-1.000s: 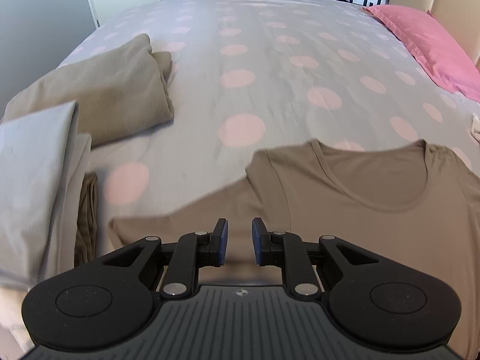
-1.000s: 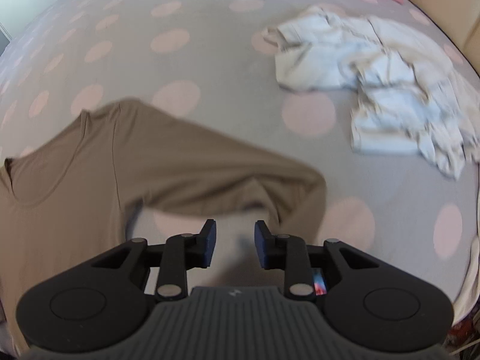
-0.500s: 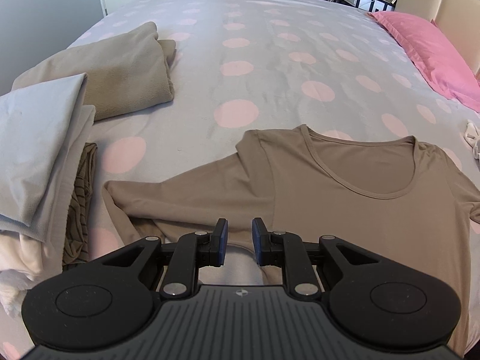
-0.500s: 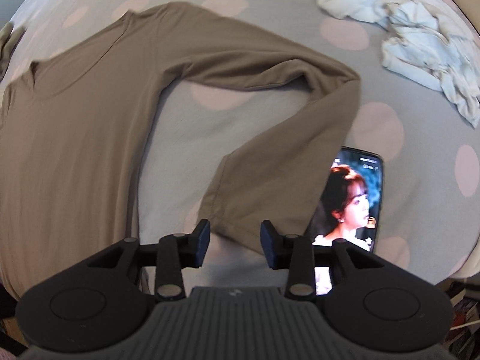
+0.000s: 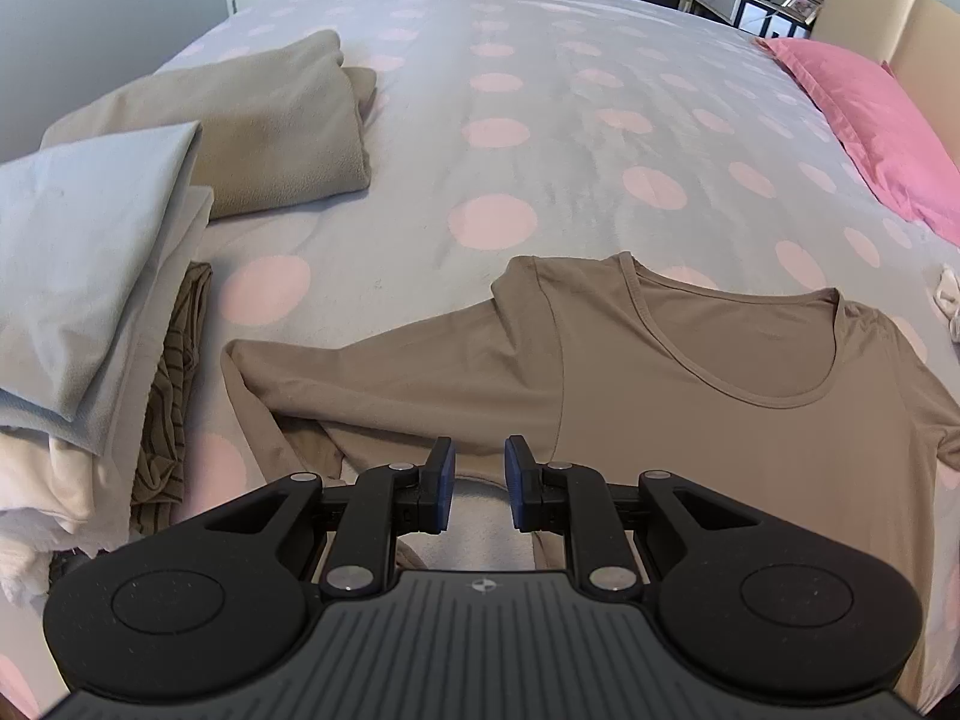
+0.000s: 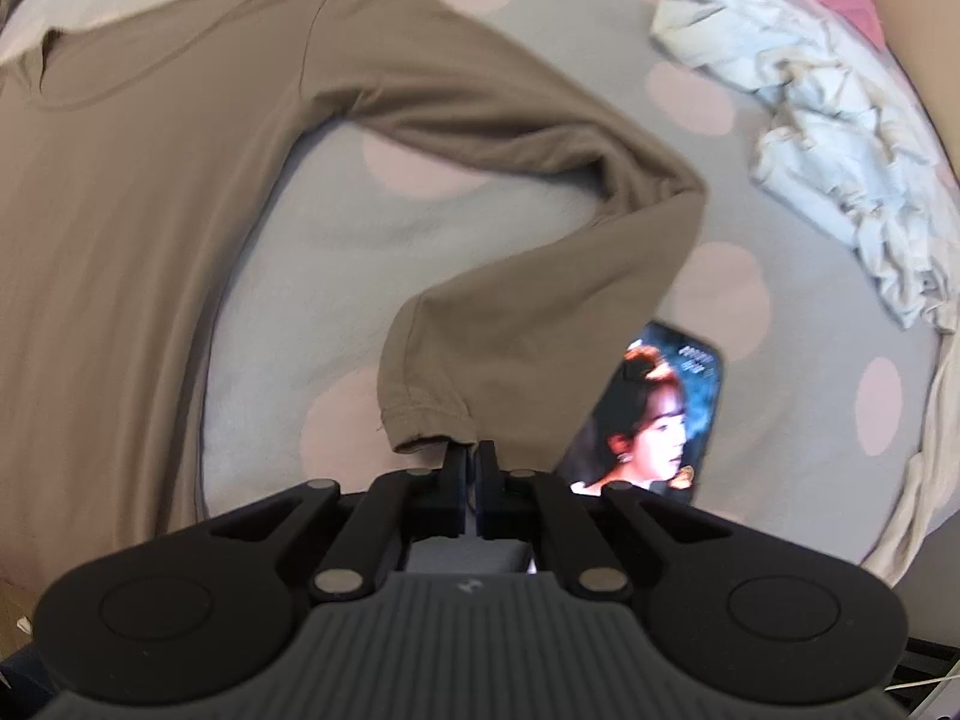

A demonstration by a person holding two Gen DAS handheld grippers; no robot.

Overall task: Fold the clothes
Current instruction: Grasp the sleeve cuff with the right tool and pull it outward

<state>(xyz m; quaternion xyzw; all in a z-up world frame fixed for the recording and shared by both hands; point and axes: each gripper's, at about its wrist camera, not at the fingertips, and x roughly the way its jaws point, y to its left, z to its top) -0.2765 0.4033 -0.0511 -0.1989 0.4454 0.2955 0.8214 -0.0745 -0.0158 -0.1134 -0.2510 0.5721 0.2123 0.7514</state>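
On the dotted bed [image 5: 540, 138], the shirt [image 5: 720, 396] fills mid-frame, its cuff [image 6: 420, 420] pinched by the right gripper [image 6: 471, 468], the left gripper [image 5: 477, 483] gaping above its armpit.

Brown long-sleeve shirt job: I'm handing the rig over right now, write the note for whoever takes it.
Right gripper: shut on the cuff of the brown shirt; that sleeve bends back toward the gripper, and the sleeve partly covers a phone with a lit screen.
Left gripper: open, holding nothing, above the shirt's other sleeve, near the armpit.
Shirt lies flat, front up, on the dotted bedspread.
Done: folded clothes stacked at left.
Left: fold both sleeves in, fold the body, then the crumpled pale garment.
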